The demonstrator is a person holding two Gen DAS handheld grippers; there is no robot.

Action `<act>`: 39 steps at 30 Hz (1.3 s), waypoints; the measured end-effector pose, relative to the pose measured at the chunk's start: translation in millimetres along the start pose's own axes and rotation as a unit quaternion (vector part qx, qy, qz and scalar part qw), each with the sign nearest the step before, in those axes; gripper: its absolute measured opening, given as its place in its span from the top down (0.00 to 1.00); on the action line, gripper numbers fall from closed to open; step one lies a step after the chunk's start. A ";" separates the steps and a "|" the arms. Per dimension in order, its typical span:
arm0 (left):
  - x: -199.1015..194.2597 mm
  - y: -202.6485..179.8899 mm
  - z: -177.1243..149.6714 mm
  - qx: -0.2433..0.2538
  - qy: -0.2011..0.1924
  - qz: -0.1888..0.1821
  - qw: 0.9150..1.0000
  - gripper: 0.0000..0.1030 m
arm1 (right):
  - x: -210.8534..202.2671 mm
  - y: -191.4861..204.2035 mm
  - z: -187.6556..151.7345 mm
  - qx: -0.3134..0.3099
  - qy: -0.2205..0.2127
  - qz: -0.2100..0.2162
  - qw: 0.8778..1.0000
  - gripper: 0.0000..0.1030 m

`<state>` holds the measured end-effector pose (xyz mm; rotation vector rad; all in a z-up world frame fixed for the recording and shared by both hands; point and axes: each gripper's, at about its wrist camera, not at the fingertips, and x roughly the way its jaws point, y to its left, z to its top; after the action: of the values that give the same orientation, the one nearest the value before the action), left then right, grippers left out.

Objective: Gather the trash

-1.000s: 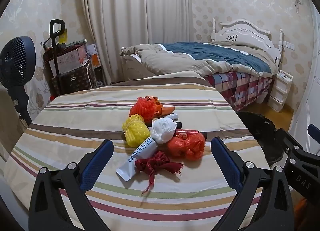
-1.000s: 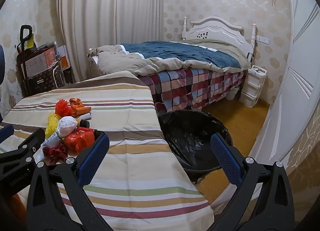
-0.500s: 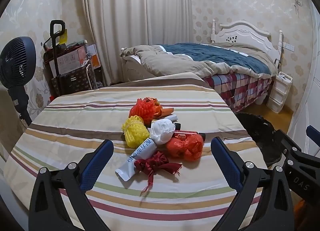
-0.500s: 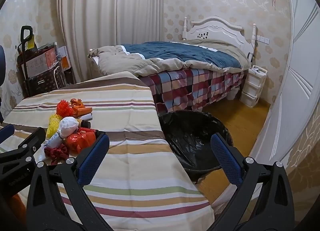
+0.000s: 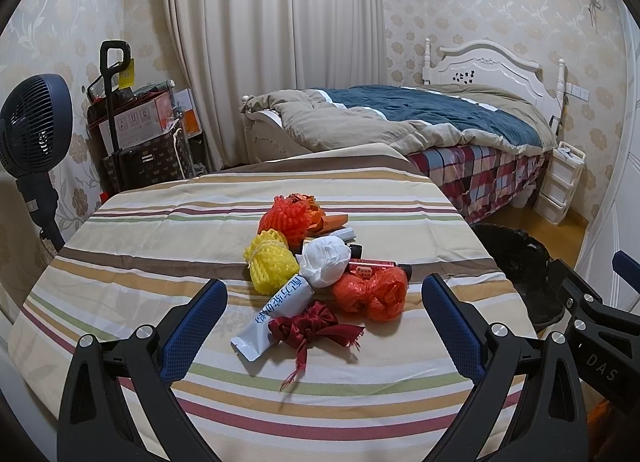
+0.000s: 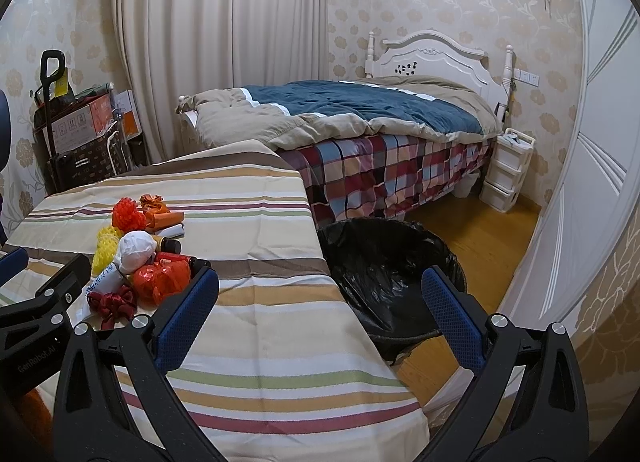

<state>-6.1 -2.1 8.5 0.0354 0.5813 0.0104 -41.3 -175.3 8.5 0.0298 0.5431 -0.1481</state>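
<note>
My left gripper (image 5: pixel 324 294) hangs spread wide and empty above the striped tablecloth (image 5: pixel 152 246), facing a trash pile: yellow foam net (image 5: pixel 270 262), white wad (image 5: pixel 324 264), orange bag (image 5: pixel 372 290). Right gripper (image 6: pixel 320 294) gapes empty beside the black-lined bin (image 6: pixel 392 262).

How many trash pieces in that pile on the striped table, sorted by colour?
Orange: 3 - foam net, crumpled bag, flat piece behind net
Yellow: 1 - foam net
White: 2 - wad, printed tube
Dark red: 1 - ribbon bow
Total: 7 clearly countable; partly hidden pieces behind the wad not counted.
</note>
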 end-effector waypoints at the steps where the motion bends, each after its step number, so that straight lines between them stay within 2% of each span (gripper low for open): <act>1: -0.1 -0.4 0.2 0.000 0.000 0.000 1.000 0.06 | 0.4 0.0 -0.1 0.000 0.000 -0.001 1.000 0.04; 39: -1.3 0.1 -2.0 0.003 0.005 0.003 1.000 0.06 | 1.0 -0.4 -0.8 0.000 0.004 0.000 1.000 0.04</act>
<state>-8.3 -2.0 7.5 0.0432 0.5916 0.0141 -40.9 -175.8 7.3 0.0293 0.5514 -0.1483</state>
